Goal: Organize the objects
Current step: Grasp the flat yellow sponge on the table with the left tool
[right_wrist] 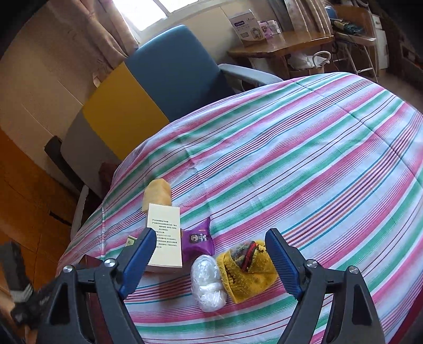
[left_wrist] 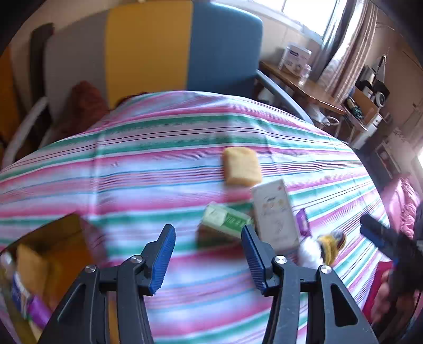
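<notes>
Hovering released, both tools (left tool [left_wrist: 208, 238], right tool [right_wrist: 210, 246]) face striped cloth [right_wrist: 304, 158] stretching bare beyond the clustered objects.

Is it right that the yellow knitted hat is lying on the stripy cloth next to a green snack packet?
Not quite. In the right wrist view the yellow knitted hat does lie on the striped cloth, but the snack packet near it is purple, not green.

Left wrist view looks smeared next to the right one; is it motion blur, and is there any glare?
Left wrist: striped cloth and green box are motion-smeared, while the jaws stay sharp; window blown out. Right wrist: crisp, print on the cream box visible; window overexposed too.
</notes>
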The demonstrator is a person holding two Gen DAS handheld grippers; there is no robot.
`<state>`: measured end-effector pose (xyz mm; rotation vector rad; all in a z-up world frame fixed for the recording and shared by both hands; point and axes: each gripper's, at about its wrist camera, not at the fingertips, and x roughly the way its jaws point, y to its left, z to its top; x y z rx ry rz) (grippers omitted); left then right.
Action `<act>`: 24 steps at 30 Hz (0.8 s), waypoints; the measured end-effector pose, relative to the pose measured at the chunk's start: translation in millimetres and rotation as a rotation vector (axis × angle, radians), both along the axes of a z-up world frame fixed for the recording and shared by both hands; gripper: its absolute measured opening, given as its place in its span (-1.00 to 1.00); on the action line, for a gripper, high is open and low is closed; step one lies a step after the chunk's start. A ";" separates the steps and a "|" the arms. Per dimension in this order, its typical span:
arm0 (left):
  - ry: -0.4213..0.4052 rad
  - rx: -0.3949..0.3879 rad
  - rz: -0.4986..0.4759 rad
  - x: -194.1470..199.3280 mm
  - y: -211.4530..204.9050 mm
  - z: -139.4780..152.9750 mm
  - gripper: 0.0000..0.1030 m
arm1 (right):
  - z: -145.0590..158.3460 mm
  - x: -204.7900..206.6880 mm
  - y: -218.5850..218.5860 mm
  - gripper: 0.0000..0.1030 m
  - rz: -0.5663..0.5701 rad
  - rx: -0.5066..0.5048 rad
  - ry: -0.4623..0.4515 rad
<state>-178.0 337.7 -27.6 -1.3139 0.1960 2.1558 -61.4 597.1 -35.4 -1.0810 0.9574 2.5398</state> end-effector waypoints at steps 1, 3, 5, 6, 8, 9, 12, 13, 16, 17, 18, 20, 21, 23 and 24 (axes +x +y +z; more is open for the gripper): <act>-0.016 0.002 -0.008 -8.7 12.5 -3.5 0.06 | 0.2 -0.2 -0.8 0.65 0.007 -0.001 0.002; -0.037 -0.006 -0.015 -22.2 32.4 -9.9 0.16 | 1.4 -0.5 -3.3 0.66 0.021 -0.002 0.008; -0.046 -0.023 -0.020 -35.7 53.1 -16.8 0.25 | 2.1 -0.6 -5.3 0.67 0.034 -0.002 0.011; -0.048 -0.032 -0.025 -40.8 63.2 -20.0 0.26 | 2.0 -0.9 -6.0 0.67 0.041 -0.006 0.012; -0.055 -0.050 -0.043 -50.5 83.8 -27.1 0.41 | 1.3 -1.1 -6.6 0.69 0.053 -0.019 0.016; -0.062 -0.062 -0.048 -55.8 93.4 -31.5 0.51 | 0.8 -1.1 -6.9 0.71 0.059 -0.025 0.018; -0.084 -0.074 -0.012 -72.4 114.5 -44.0 0.57 | -0.6 -2.8 -10.2 0.72 0.085 -0.033 0.019; -0.098 -0.081 -0.013 -77.6 121.9 -49.6 0.60 | -0.8 -3.2 -11.4 0.72 0.093 -0.033 0.019; -0.102 -0.114 -0.009 -86.1 138.9 -62.9 0.60 | -1.5 -4.0 -12.4 0.73 0.108 -0.035 0.019; -0.105 -0.122 -0.014 -87.7 143.3 -66.4 0.60 | -2.0 -4.3 -12.4 0.73 0.112 -0.038 0.019; -0.111 -0.139 -0.021 -89.4 148.3 -71.4 0.60 | -2.6 -4.6 -12.5 0.73 0.114 -0.040 0.018; -0.132 -0.172 -0.016 -93.0 152.0 -82.5 0.44 | -3.7 -5.7 -12.3 0.73 0.121 -0.045 0.014; -0.158 -0.170 -0.023 -93.2 150.4 -87.0 0.05 | -4.0 -6.0 -12.3 0.73 0.121 -0.044 0.012; -0.136 -0.121 -0.014 -88.4 137.6 -79.3 0.04 | -4.8 -7.0 -11.9 0.73 0.127 -0.039 0.007; -0.114 -0.096 -0.013 -84.9 128.9 -71.9 0.04 | -4.9 -7.7 -12.8 0.73 0.133 -0.031 0.005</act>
